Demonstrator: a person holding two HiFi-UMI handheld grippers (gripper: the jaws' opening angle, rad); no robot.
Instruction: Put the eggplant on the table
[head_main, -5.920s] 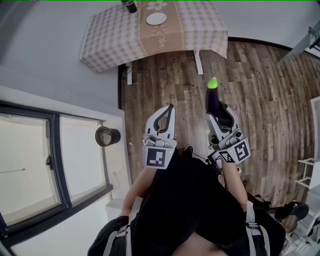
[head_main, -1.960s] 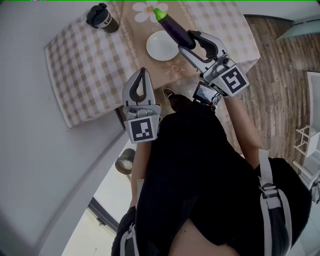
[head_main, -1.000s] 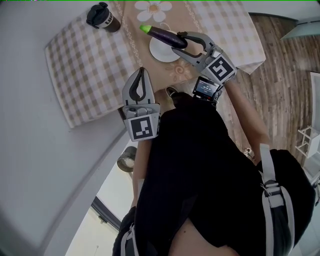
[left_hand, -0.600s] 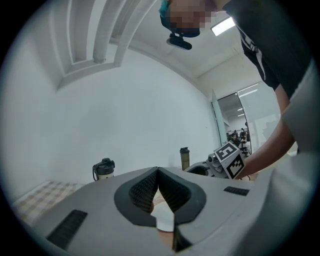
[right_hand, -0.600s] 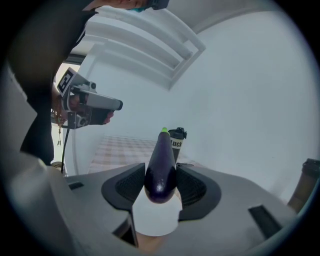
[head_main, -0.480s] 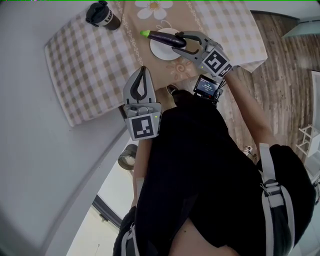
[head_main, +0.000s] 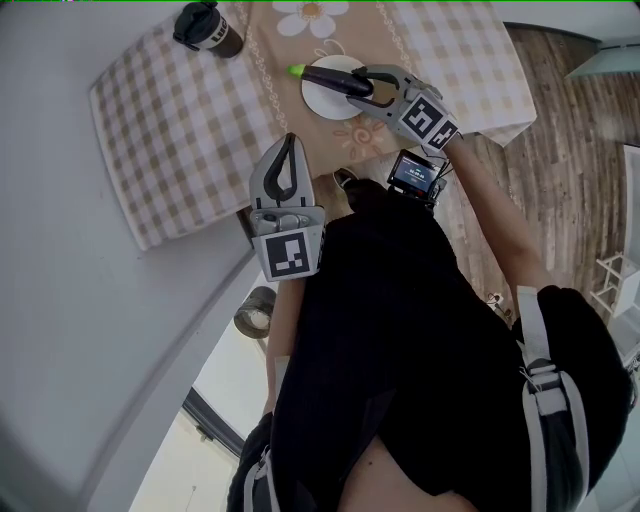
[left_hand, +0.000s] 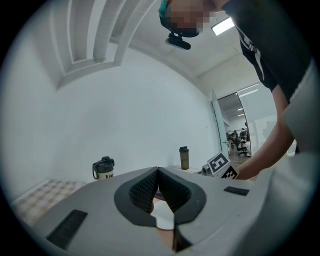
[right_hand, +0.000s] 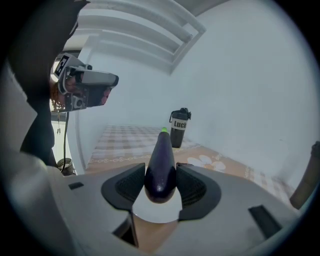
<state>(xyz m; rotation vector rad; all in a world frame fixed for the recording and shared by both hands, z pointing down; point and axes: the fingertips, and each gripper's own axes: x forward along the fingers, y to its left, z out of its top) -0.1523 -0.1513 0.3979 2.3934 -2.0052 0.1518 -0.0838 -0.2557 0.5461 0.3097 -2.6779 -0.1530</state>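
Observation:
The dark purple eggplant (head_main: 328, 79) with a green tip is clamped between the jaws of my right gripper (head_main: 362, 83), lying across the white plate (head_main: 322, 98) on the checked table (head_main: 180, 110). In the right gripper view the eggplant (right_hand: 161, 165) points forward between both pads, with the plate (right_hand: 156, 210) below it. My left gripper (head_main: 283, 160) hovers near the table's front edge, jaws shut together and empty; in the left gripper view its pads (left_hand: 150, 187) meet at the tips.
A black lidded cup (head_main: 207, 30) stands at the table's far left corner, also in the right gripper view (right_hand: 179, 128). A tan runner with flower print (head_main: 312, 14) crosses the table. A round bin (head_main: 257, 313) stands on the floor by the wall.
My right gripper has lowered with the eggplant towards the white plate and tilted down. The left gripper has stayed in place.

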